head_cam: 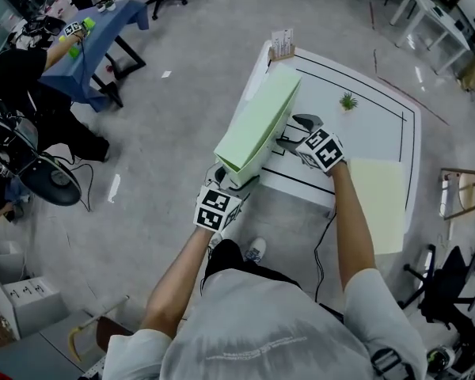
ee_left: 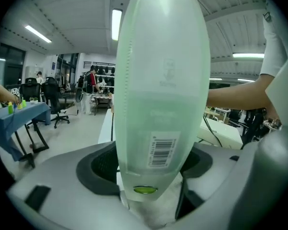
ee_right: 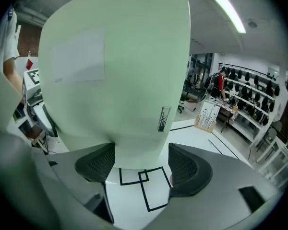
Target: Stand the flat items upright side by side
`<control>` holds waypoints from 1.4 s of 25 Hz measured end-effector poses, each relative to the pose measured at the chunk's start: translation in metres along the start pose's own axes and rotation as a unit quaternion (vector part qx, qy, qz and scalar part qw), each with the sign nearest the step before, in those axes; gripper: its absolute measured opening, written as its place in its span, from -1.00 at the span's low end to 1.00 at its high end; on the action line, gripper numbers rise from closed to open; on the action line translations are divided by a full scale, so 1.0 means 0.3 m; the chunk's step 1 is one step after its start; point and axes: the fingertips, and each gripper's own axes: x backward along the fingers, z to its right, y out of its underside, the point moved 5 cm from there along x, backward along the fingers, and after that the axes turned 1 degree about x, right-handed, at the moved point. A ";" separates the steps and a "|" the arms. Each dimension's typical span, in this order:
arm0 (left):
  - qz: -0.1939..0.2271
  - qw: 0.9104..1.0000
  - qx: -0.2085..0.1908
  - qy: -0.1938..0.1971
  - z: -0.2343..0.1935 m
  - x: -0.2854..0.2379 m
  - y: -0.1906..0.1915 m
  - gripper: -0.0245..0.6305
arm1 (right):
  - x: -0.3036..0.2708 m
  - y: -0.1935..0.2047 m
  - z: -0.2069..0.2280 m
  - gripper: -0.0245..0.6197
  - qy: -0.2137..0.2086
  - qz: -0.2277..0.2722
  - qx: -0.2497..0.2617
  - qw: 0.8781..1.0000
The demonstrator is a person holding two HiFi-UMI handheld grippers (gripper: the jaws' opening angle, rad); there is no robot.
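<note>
A pale green flat file case is raised at a slant over the white table's near left corner. My left gripper is shut on its near end; in the left gripper view the barcoded spine stands between the jaws of the left gripper. My right gripper is at the case's right side. In the right gripper view the case's broad face reaches in between the open jaws of the right gripper, with a gap at the right pad. A second pale flat item lies flat on the table.
A small green plant and a wooden card stand sit on the table's far part. Black tape squares mark the tabletop. A blue table and an office chair stand at left, a chair at right.
</note>
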 end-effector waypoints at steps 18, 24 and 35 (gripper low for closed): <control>0.012 0.995 0.044 -0.085 0.049 -0.139 -0.048 0.16 | -0.014 0.056 0.100 0.20 0.062 0.000 -0.062 0.996; 0.017 0.993 0.095 -0.070 0.054 -0.095 -0.026 0.17 | 0.094 0.081 0.029 0.20 0.082 0.023 -0.090 0.992; -0.002 0.988 0.151 -0.022 0.158 0.086 0.008 0.17 | 0.580 0.170 -0.184 0.20 0.175 0.103 -0.212 0.956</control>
